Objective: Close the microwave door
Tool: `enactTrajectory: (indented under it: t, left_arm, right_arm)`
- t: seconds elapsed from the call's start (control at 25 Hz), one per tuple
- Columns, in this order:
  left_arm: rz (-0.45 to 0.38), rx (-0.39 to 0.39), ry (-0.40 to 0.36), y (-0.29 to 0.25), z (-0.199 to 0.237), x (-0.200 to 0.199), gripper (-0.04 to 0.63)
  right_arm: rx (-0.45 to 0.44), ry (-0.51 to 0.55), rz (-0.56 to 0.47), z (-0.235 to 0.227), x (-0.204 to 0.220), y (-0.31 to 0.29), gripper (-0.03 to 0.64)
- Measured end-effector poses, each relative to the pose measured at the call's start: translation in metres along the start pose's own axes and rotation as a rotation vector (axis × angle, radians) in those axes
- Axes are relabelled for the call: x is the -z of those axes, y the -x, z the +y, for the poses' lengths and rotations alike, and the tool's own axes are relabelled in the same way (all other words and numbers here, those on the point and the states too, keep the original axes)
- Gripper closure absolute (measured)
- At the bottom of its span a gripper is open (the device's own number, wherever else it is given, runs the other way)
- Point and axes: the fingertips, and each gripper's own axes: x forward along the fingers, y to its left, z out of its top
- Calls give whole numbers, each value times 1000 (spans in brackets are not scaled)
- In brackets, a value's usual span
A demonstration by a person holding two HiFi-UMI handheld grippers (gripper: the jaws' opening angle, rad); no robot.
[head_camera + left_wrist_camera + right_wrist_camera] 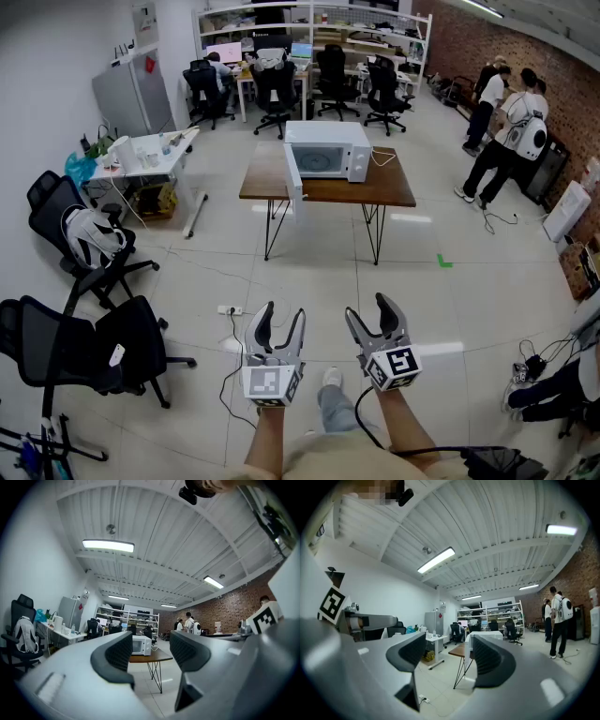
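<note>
Saw the wooden worktop [394, 192] far ahead of both tools, across the floor. Found the white microwave [330, 150] standing on it, well apart from either tool. Noted its door [293, 180] swung wide open, edge-on toward the tools, reaching past the worktop's front rim. Held the left tool [283, 317] and right tool [368, 311] side by side, jaws of each apart, nothing between them.

Pale tile floor [450, 309], white wall [56, 56] lt, brick wall [562, 66] far rt. Wood table [394, 192] mid-room, black chairs [122, 342] near lt, shelving [375, 23] far end, strip lights [108, 545].
</note>
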Motion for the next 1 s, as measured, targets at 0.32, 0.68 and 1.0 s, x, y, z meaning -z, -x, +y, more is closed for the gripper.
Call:
enactTrajectory:
  t: [0.32,0.68,1.0]
  left_arm:
    - [-84,13,-97,-150,-8,-52,350]
    - [-97,59,-123,-296,10,-1,350]
    - [-29,69,-55,-447,125,66,350]
  right_arm:
    - [-39,-54,-60,-114,-37,-102,318]
    - [-6,-34,-81,-216,1,-179,319]
    - [0,19,-7,-271,79,-335,319]
